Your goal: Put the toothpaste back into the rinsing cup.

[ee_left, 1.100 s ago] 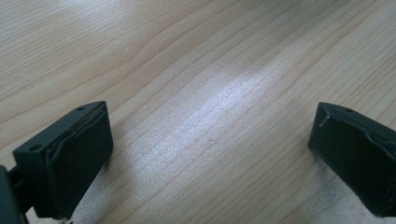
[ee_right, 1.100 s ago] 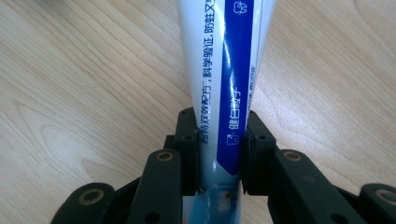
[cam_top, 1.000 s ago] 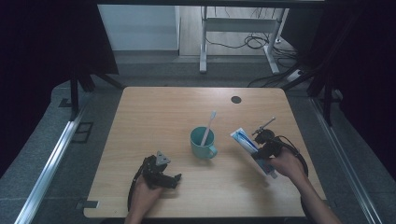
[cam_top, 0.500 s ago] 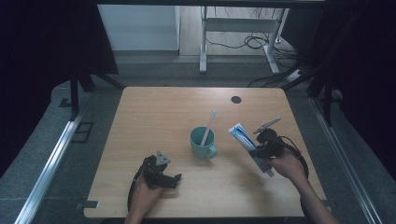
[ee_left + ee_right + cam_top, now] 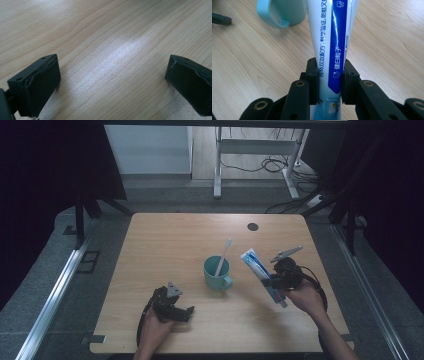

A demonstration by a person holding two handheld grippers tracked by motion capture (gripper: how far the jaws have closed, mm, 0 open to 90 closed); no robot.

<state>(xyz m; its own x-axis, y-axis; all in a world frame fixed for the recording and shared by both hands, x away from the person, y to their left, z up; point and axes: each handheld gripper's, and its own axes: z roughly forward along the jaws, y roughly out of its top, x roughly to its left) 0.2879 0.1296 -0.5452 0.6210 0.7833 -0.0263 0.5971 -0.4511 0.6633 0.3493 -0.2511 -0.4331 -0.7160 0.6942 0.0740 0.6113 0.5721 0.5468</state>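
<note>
Your right tongs [image 5: 329, 83] are clamping a white-and-blue toothpaste tube [image 5: 332, 42] near its lower end, one jaw pressed against each side of it. In the high view those right tongs [image 5: 274, 283] are carrying the toothpaste tube [image 5: 256, 267] tilted, its upper end leaning toward the teal mug [image 5: 218, 272] and its lower end pointing back toward your right hand [image 5: 305, 297]. The tube is sitting just to the right of the mug, apart from it and, as far as can be judged, lifted off the worktop [image 5: 190, 235].

Your left tongs [image 5: 110, 82] are resting released, jaws wide apart with only bare wood between them; in the high view the left tongs [image 5: 186, 311] are lying in front of the mug and to its left, well apart from it.

A white toothbrush [image 5: 223, 256] is standing in the mug, leaning toward the tube's side.

You appear to be in the carrying step, bringing the tube to the mug. The next move is probably calling for swinging it over the rim, tipping it more upright, steering clear of the toothbrush, then lowering before letting go.
</note>
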